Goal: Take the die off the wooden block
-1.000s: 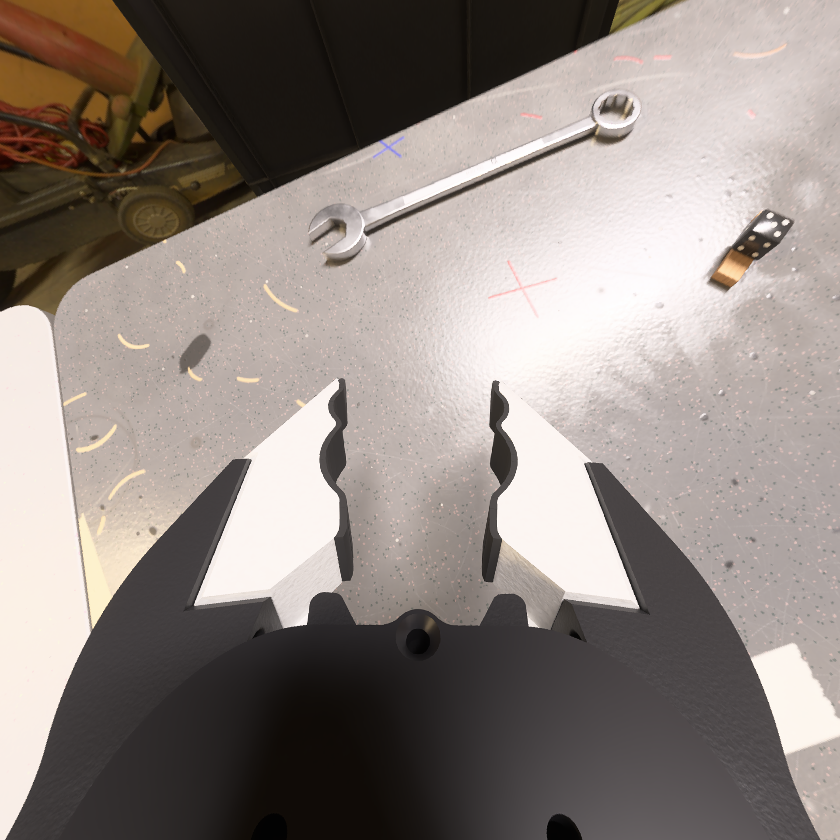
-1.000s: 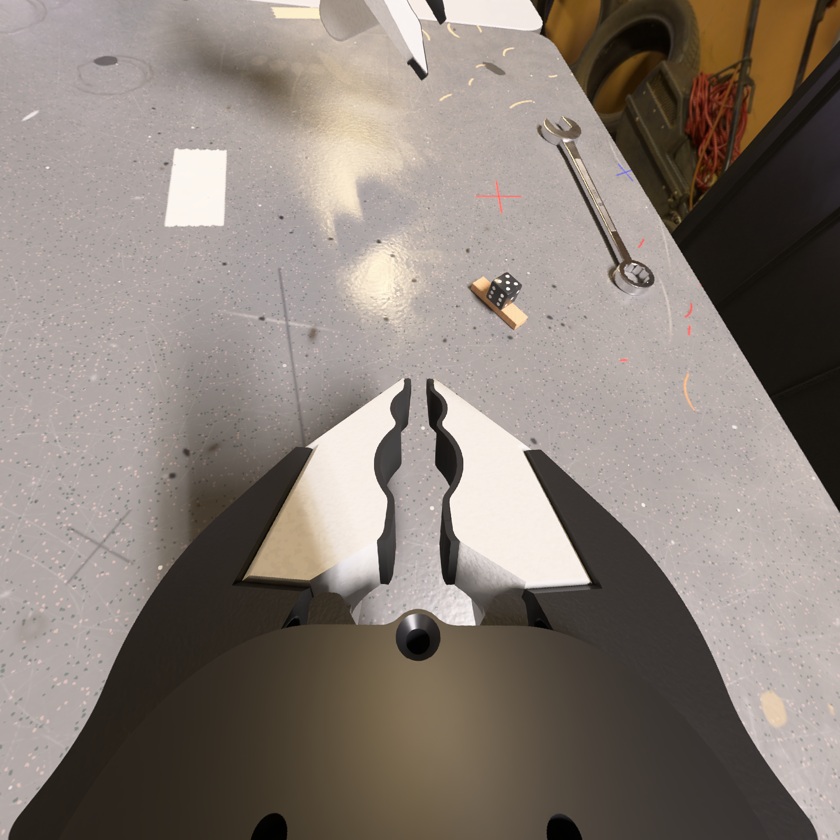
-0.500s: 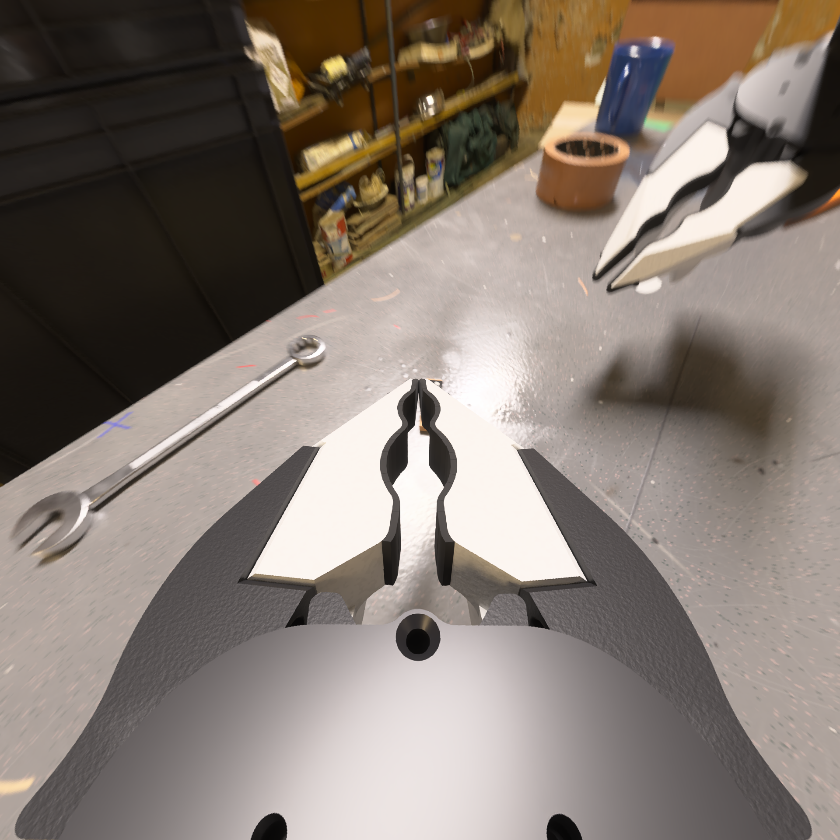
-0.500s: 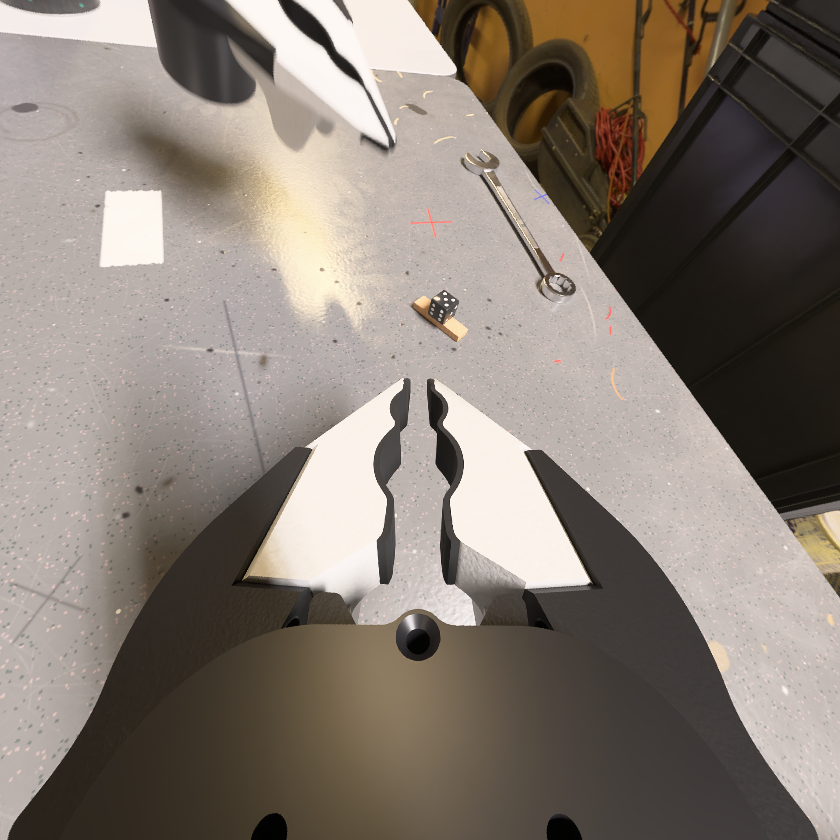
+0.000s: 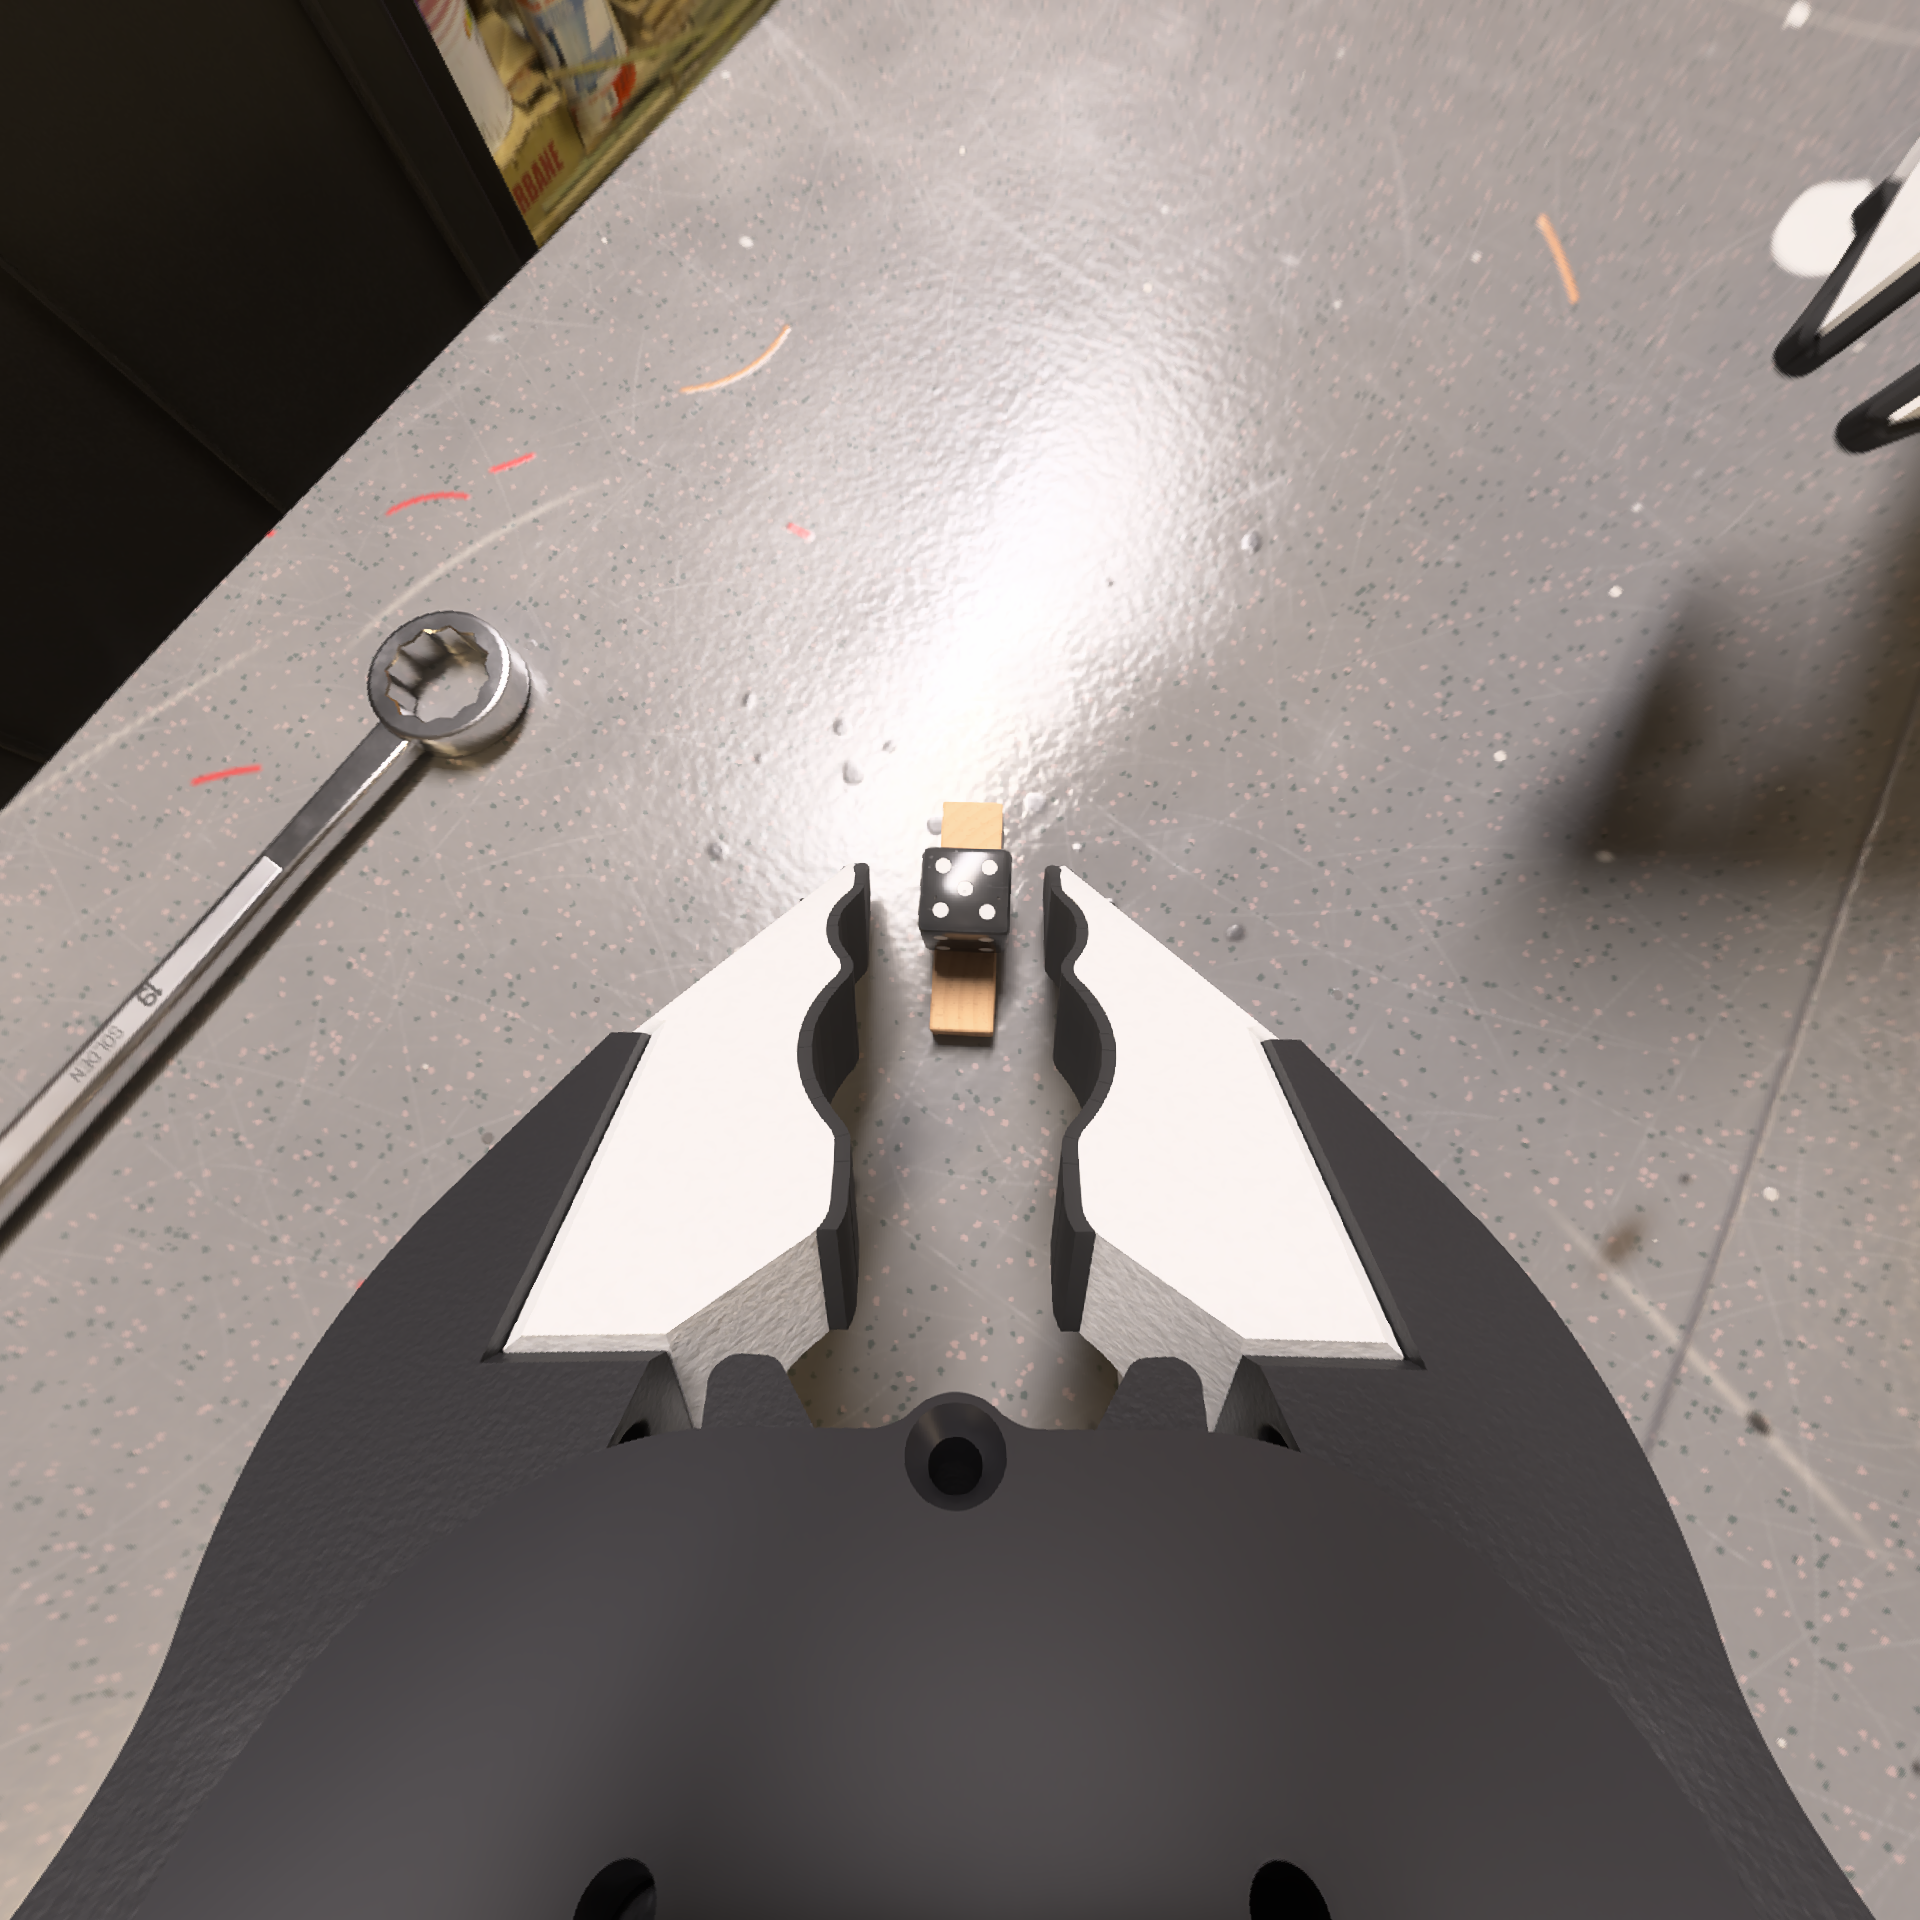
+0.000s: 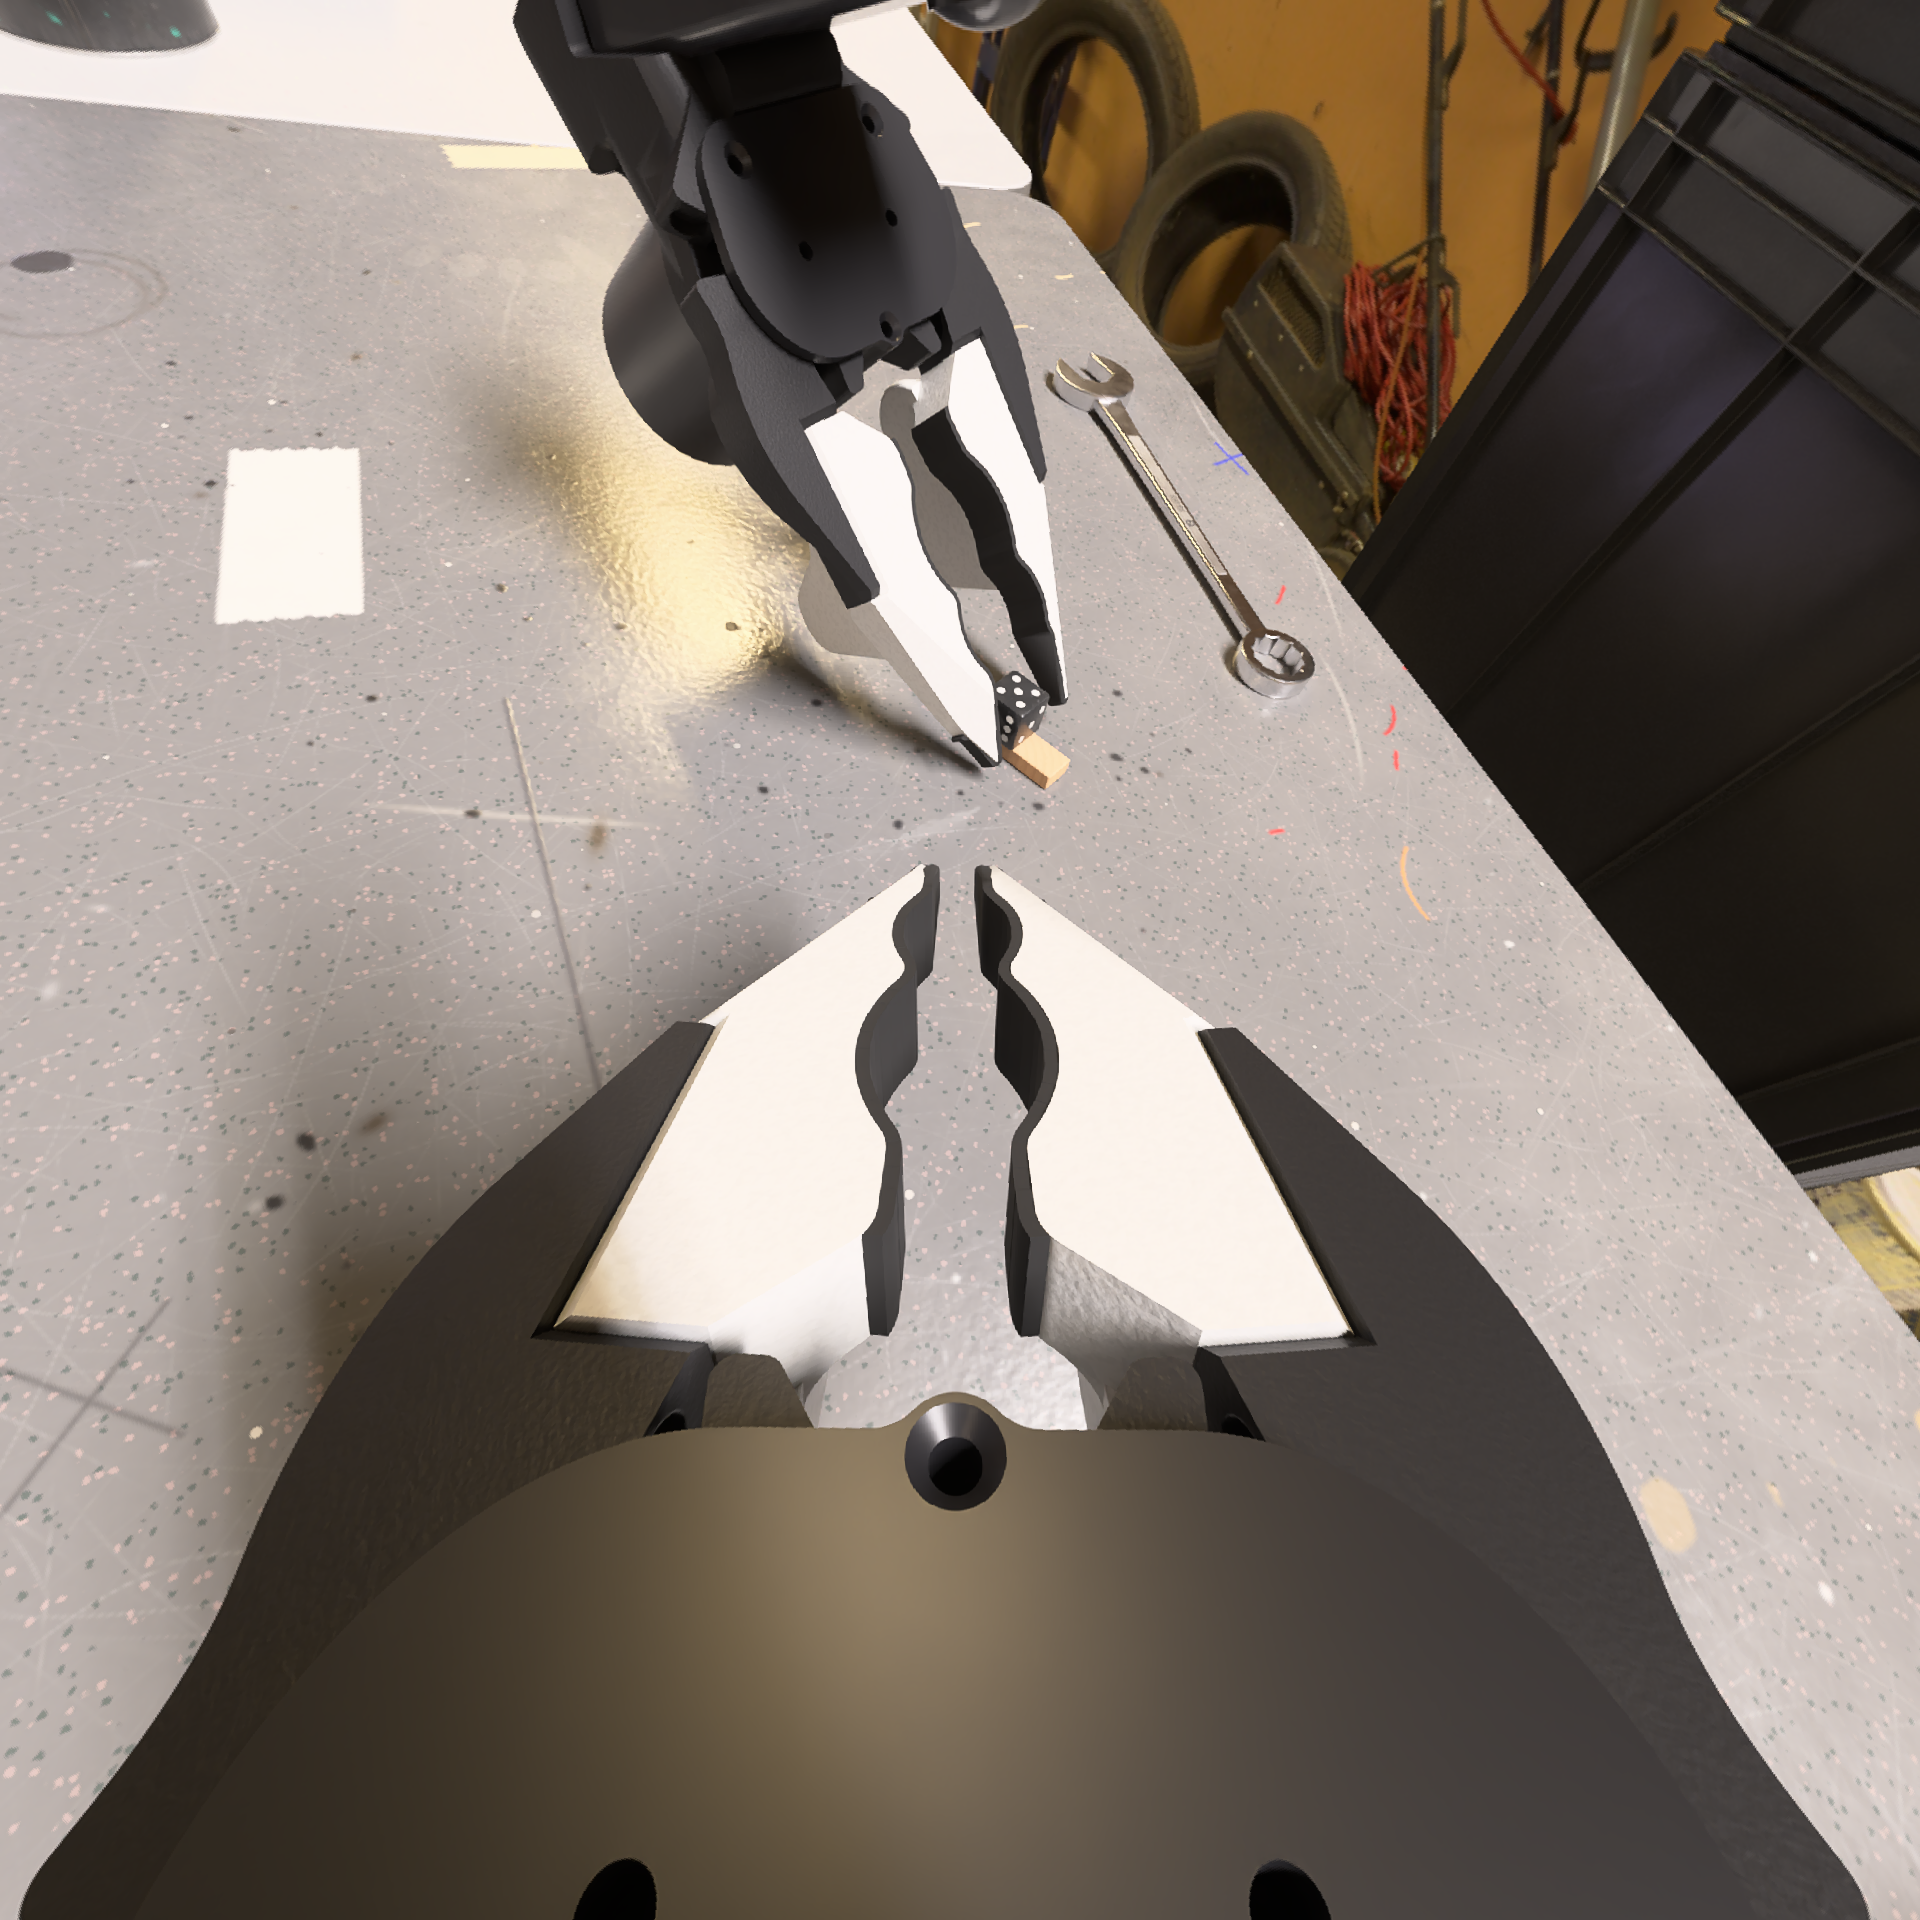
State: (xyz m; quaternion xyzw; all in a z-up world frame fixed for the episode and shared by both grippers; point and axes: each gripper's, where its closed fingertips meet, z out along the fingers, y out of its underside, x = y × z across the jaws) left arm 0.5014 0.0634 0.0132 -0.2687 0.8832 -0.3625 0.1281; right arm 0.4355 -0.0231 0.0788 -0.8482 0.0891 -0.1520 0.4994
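A black die with white pips sits on a small flat wooden block on the grey table. My left gripper is open, tilted down, with a fingertip on each side of the die and a small gap on both sides. The right wrist view shows the same: the left gripper straddles the die on the block. My right gripper is shut and empty, hovering over the table a short way in front of the block.
A steel wrench lies left of the block, near the table's edge; it also shows in the right wrist view. A black crate stands beyond that edge. A white tape patch lies on the table at the left.
My left gripper has swung over to the block, tilted down and opened around the die. My right gripper has stayed shut and shifted only slightly.
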